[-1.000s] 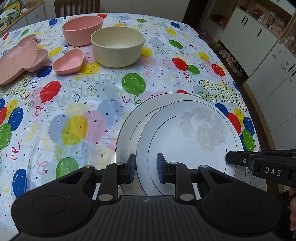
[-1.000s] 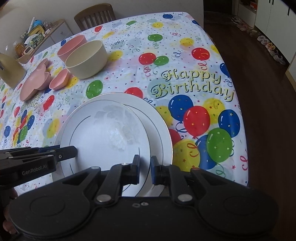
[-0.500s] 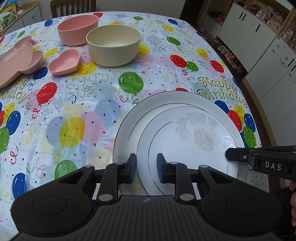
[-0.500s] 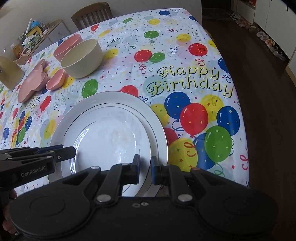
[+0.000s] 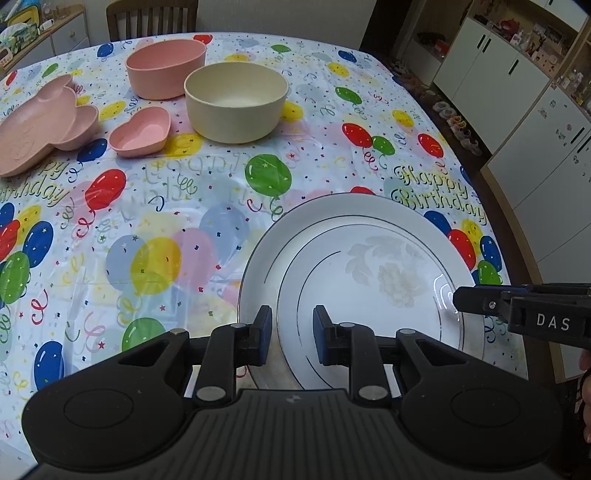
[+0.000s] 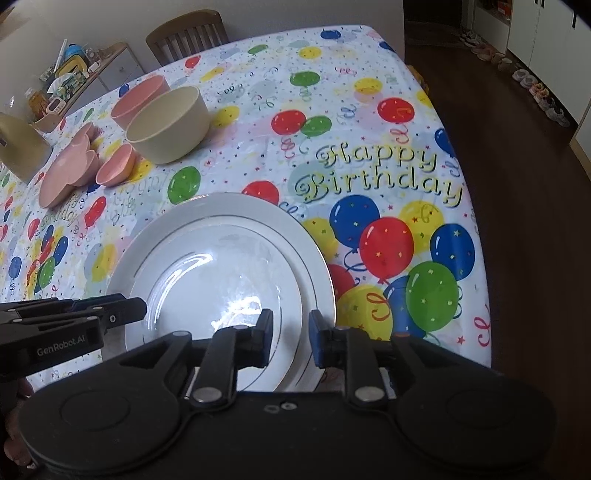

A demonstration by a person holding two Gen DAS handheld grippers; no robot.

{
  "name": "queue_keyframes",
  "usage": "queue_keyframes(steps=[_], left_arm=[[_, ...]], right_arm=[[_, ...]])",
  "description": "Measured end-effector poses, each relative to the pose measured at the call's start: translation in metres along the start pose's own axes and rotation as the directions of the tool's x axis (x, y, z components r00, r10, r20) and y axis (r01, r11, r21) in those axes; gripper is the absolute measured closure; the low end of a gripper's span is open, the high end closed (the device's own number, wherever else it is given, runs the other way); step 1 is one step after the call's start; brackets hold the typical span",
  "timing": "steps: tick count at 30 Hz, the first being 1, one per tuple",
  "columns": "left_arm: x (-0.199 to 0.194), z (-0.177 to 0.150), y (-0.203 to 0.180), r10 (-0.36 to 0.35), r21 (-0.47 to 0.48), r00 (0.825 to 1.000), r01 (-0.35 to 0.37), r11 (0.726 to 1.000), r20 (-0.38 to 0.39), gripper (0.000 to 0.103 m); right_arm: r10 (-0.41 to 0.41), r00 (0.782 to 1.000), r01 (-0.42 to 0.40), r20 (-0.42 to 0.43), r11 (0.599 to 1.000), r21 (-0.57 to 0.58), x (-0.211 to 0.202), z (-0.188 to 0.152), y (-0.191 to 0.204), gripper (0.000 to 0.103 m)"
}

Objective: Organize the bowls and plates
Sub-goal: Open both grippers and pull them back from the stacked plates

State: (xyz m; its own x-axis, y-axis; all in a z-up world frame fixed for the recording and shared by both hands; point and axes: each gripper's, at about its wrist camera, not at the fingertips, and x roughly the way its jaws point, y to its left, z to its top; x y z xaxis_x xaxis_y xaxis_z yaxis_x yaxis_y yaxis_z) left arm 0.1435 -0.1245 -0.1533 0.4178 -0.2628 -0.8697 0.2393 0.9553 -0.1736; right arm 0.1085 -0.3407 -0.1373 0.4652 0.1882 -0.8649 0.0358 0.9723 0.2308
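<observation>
We see a home dining room. A table wears a glossy plastic balloon-print "Happy Birthday" tablecloth (image 6: pixel 369 173), with a slatted wooden dining chair (image 6: pixel 188 35) at its far end. White floor-to-ceiling cupboards with black handles (image 5: pixel 517 96) line one wall, pairs of shoes (image 6: pixel 535 88) sit along the dark wood floor, and a cluttered low wooden sideboard (image 6: pixel 85 70) stands behind.

Small plate (image 5: pixel 369 288) atop large plate (image 5: pixel 266 258), left claw (image 5: pixel 291 334) astride
</observation>
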Motion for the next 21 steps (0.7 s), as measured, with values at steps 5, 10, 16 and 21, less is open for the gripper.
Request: queue_keyframes(steps=[5, 10, 16, 21], left_arm=[[-0.019, 0.002, -0.001, -0.005, -0.003, 0.999, 0.006, 1.0, 0.041, 0.08], [-0.04, 0.002, -0.007, -0.016, 0.001, 0.996, 0.016, 1.0, 0.089, 0.079], [-0.064, -0.002, -0.016, 0.0, 0.0, 0.988, 0.0, 1.0, 0.154, 0.077], [-0.086, -0.006, -0.021, 0.025, -0.021, 0.976, -0.021, 1.0, 0.215, 0.073]], right_arm=[[0.021, 0.998, -0.018, 0.054, 0.999, -0.046, -0.018, 0.004, 0.011, 0.075], [0.035, 0.993, -0.023, 0.114, 0.994, -0.103, -0.037, 0.005, 0.021, 0.072], [0.076, 0.983, -0.051, 0.17, 0.988, -0.146, -0.056, 0.004, 0.029, 0.06], [0.118, 0.971, -0.077, 0.21, 0.979, -0.19, -0.073, 0.004, 0.035, 0.052]])
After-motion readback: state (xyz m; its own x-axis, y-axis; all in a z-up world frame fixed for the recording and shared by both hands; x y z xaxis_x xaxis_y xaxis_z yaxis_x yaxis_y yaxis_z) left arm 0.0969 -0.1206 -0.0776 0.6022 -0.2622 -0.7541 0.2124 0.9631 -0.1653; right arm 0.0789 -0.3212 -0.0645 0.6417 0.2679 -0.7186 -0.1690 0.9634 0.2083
